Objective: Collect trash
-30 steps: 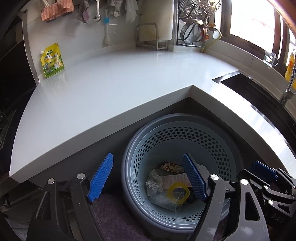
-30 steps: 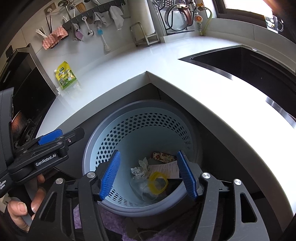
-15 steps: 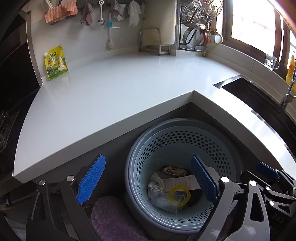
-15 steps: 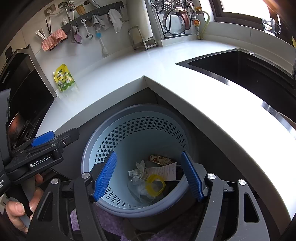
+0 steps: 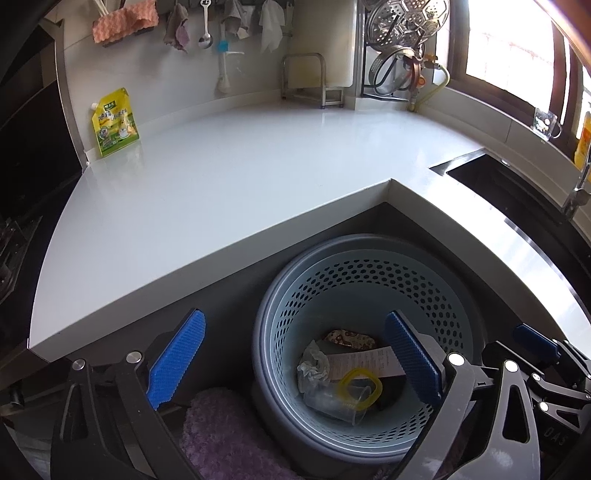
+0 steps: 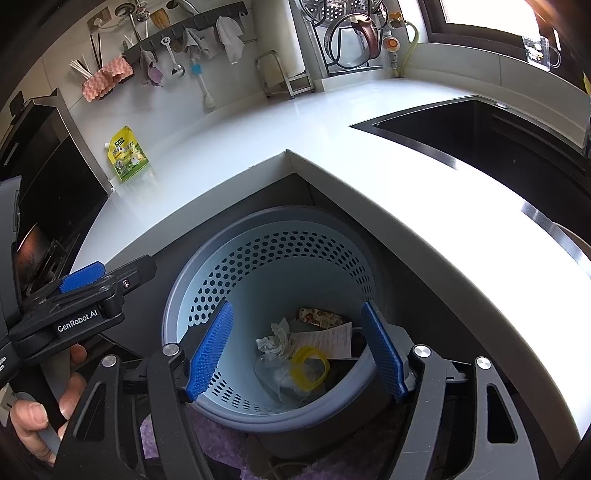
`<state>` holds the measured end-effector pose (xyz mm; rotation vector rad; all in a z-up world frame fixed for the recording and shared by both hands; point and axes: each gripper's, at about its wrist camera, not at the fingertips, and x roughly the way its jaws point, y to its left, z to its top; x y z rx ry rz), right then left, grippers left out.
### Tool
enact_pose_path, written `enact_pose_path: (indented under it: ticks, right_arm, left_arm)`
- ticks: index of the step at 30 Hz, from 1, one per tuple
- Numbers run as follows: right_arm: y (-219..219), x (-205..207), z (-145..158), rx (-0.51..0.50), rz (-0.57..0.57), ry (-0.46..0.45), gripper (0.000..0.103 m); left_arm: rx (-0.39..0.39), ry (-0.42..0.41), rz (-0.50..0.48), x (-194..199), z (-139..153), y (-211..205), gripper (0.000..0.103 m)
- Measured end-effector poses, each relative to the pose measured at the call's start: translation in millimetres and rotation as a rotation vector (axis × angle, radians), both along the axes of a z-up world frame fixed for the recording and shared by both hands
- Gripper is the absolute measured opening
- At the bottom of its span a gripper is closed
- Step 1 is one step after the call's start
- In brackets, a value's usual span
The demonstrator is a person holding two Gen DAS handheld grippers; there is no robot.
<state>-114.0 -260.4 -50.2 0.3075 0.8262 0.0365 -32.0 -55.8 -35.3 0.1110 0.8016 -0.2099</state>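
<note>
A pale blue perforated trash basket (image 5: 369, 280) stands on the floor in the inner corner of the white counter (image 5: 229, 177); it also shows in the right wrist view (image 6: 273, 251). Inside lie a crumpled tissue (image 5: 312, 363), a receipt (image 5: 360, 363), a printed wrapper (image 5: 349, 336) and a clear cup with a yellow rim (image 5: 356, 393). My left gripper (image 5: 295, 363) is open and empty above the basket's left rim. My right gripper (image 6: 295, 350) is open and empty over the basket's mouth. The left gripper also shows at the left of the right wrist view (image 6: 74, 295).
A yellow-green pouch (image 5: 114, 123) leans on the back wall. A dark sink (image 6: 480, 136) is set into the counter at right. Utensils and cloths hang on a wall rail (image 6: 184, 33). A purple mat (image 5: 225, 435) lies beside the basket. A black appliance (image 6: 44, 177) stands left.
Both grippers have pulled up and back from the basket, and their jaws have spread a little wider. The trash in the basket has not moved.
</note>
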Motion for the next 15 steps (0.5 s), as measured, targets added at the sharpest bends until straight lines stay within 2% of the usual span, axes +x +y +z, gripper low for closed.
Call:
enact_pose_path:
  ticks: [15]
  right_arm:
    - [5.2,1.7,0.6,-0.012,0.002,0.006,0.069]
  left_arm:
    - [0.013,-0.005,0.032,2.7,0.2,1.2,0.096]
